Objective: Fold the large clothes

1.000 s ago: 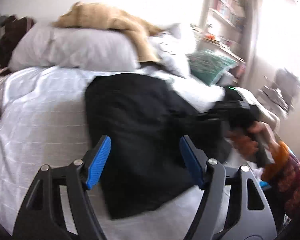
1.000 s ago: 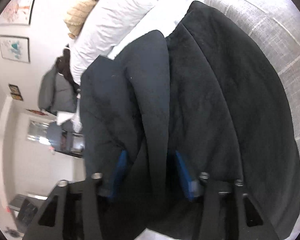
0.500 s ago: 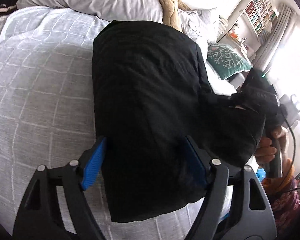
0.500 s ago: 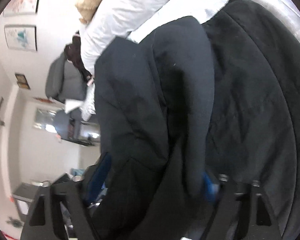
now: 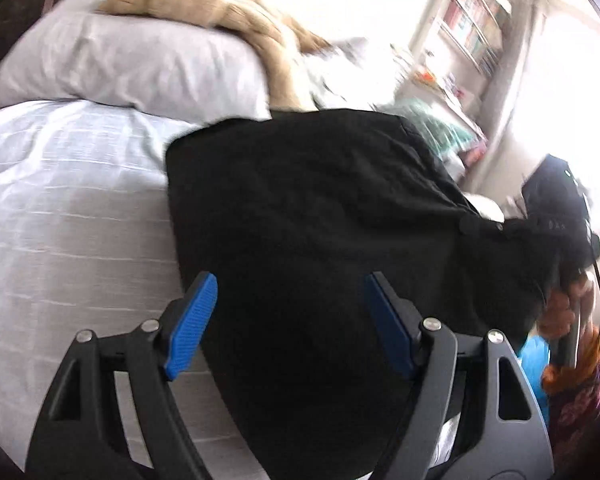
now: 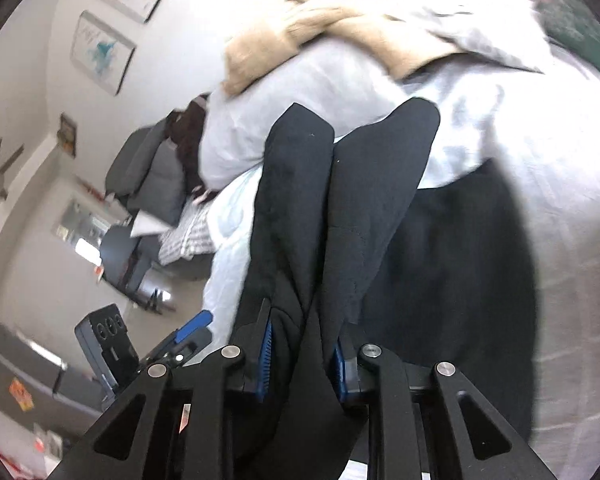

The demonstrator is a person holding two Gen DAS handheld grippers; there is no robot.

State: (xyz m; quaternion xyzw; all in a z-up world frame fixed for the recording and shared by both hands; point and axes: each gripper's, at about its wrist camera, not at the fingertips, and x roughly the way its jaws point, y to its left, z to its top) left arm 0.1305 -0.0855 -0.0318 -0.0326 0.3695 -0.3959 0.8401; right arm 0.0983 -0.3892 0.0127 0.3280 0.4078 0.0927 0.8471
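Note:
A large black garment [image 5: 320,216] lies on a bed with a pale grey checked cover [image 5: 60,216]. My left gripper [image 5: 290,322] is open and empty, its blue pads hovering over the garment's near part. My right gripper [image 6: 302,364] is shut on a bunched fold of the black garment [image 6: 340,208] and lifts it off the bed, so two folds hang up in front of the camera. The right gripper also shows at the right of the left wrist view [image 5: 556,204], held in a hand.
Pillows [image 5: 132,68] with a tan knitted blanket [image 5: 220,4] lie at the head of the bed. A teal cushion [image 5: 440,128] and a bookshelf [image 5: 472,32] are at the right. A grey chair [image 6: 152,168] and framed pictures [image 6: 100,52] show beyond the bed.
The right gripper has closed tighter on the fold and raised it. The left gripper has tilted up and drawn back, still open above the garment.

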